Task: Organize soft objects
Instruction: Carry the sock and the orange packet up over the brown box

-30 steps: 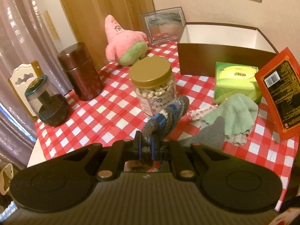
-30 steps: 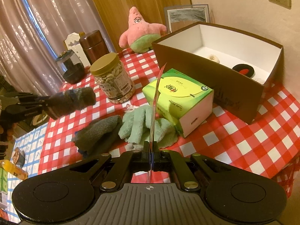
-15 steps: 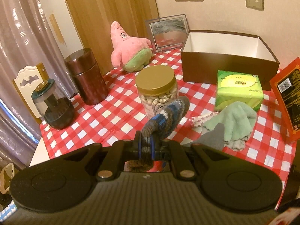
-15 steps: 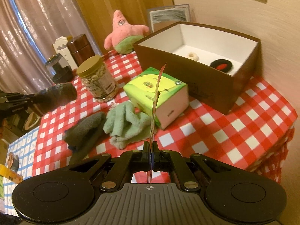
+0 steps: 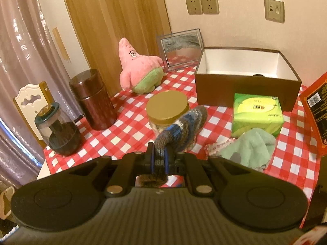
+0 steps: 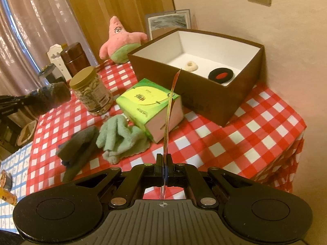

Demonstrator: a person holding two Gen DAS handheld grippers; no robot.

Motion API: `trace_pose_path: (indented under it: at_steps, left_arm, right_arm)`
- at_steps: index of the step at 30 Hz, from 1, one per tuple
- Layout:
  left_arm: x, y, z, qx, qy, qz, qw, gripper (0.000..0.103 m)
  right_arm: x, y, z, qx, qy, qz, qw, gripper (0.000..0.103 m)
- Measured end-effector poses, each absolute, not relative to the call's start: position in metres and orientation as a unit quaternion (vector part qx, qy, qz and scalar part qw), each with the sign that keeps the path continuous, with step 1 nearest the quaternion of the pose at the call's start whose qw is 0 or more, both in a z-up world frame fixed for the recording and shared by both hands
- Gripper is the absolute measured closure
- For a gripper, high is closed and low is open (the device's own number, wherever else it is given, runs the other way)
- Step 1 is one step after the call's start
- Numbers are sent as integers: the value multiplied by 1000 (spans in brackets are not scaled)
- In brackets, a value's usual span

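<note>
Above a table spread with a red-and-white checked cloth (image 6: 220, 140), my left gripper (image 5: 159, 161) is clamped on the cuff of a blue-and-grey knitted sock (image 5: 181, 128), which juts forward in the air over a gold-lidded jar of nuts (image 5: 167, 110). My right gripper (image 6: 164, 166) is pinched tight on a thin red packet (image 6: 170, 110), seen edge-on and standing upright between my fingers — in the left wrist view its printed face with a barcode shows at the far right (image 5: 316, 110). On the cloth below lie a pale green fluffy towel (image 6: 120, 136), touching a green tissue box (image 6: 149, 106), and a dark grey sock (image 6: 78, 145) just beside the towel. Behind the tissue box stands an open brown box (image 6: 206, 94) with a white lining, holding a small cream ring (image 6: 191, 65) and a black disc with a red centre (image 6: 221, 75). At the back, a pink star plush (image 5: 139, 69) sits near a picture frame (image 5: 180, 49) — a dark brown canister (image 5: 93, 100) and a glass-domed grinder (image 5: 57, 130) stand along the table's left edge.
</note>
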State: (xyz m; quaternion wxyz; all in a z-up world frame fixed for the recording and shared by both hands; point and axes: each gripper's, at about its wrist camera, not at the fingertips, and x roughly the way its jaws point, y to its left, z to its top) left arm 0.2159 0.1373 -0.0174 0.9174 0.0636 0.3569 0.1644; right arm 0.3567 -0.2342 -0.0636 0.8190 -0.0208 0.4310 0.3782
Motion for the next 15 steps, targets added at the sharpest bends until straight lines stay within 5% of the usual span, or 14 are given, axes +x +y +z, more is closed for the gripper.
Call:
trace_pose_path:
  at_steps: [15]
  left_arm:
    - [254, 133, 5, 78, 328, 146, 930, 93]
  right_arm:
    - [405, -271, -31, -26, 395, 338, 854, 102]
